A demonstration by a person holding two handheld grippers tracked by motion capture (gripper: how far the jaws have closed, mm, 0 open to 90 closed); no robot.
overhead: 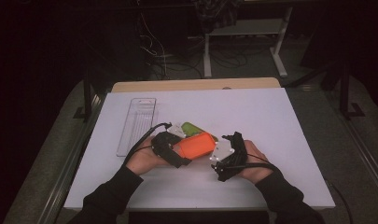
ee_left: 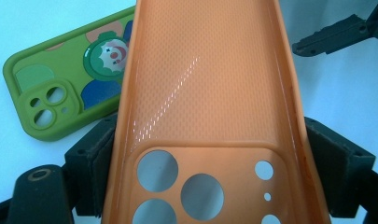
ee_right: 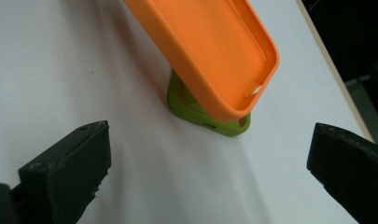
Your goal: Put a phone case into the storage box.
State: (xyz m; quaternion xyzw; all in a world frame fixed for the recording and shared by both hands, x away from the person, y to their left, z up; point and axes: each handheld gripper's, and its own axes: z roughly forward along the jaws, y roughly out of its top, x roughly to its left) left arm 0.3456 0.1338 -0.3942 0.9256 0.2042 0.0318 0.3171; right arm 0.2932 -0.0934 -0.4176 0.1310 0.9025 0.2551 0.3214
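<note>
Left gripper [overhead: 173,150] pinching orange phone case [ee_left: 210,93] by both long edges at camera-cutout end, case lifted off white table [overhead: 270,121]. Right gripper [overhead: 224,161] jaws spread wide, nothing between, free end of orange case just ahead. Green clown case [ee_left: 60,88] flat on table, partly under orange one. Clear plastic tray [overhead: 137,123] off to left, well apart. Right half of table wide open.

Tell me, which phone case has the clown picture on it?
The green rubbery phone case lying on the white table has the clown. The plain orange phone case held in the left gripper has no picture.
</note>
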